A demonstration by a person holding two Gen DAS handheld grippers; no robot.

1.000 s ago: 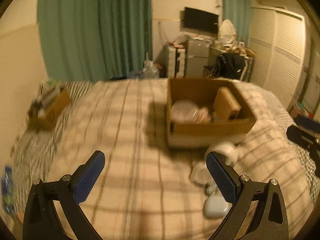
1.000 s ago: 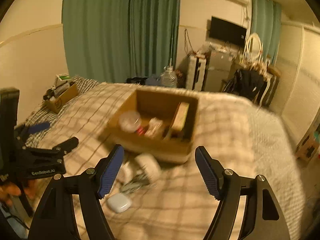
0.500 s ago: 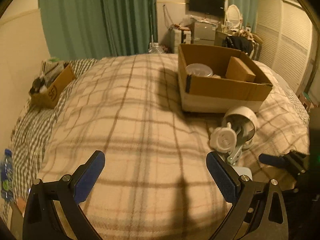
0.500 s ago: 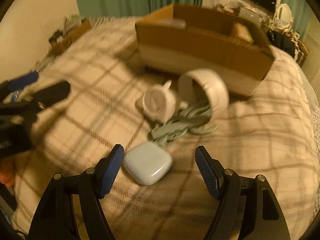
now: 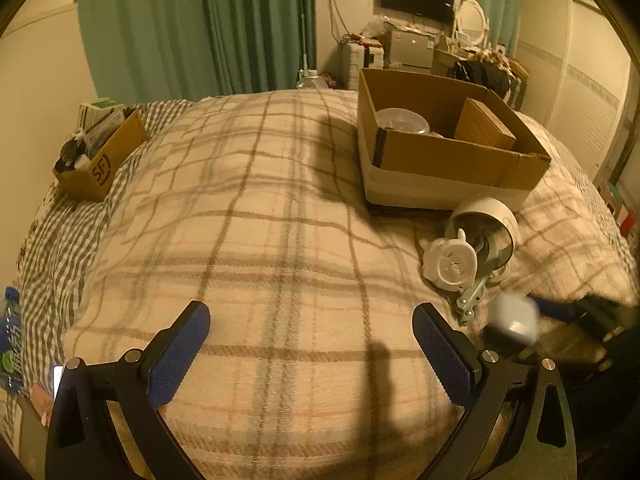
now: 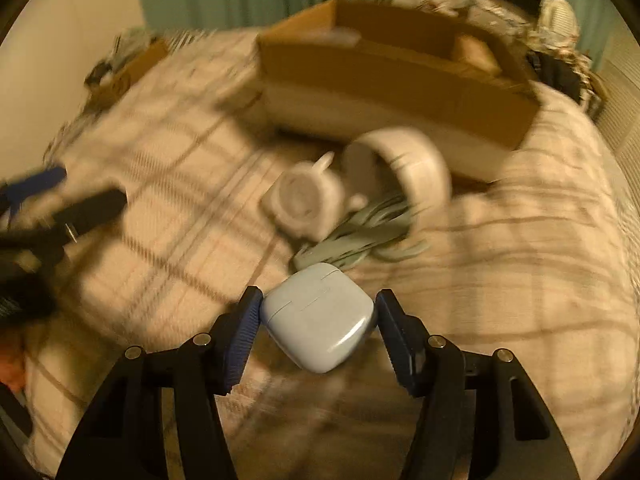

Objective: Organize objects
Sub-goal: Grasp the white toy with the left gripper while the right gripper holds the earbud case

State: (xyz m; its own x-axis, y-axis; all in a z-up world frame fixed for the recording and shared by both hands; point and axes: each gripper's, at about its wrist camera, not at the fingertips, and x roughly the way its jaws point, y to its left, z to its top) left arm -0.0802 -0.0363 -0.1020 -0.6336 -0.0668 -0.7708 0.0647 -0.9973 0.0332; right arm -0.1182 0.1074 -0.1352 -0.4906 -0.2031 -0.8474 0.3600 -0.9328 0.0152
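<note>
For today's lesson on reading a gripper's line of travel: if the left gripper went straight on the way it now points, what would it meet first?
Probably the plaid blanket on the bed. The left gripper stands open with nothing between its fingers, angled down at bare blanket. The tipped white cup and cardboard box lie off to its right, though depth is uncertain.

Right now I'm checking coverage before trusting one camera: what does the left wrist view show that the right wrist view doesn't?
Only the left wrist view shows the left tongs open over bare blanket and a clear container inside the cardboard box. Only the right wrist view shows the right tongs, which have just been closing, with pads against the pale blue case. Both show the box, tipped white cup and white lid.
</note>
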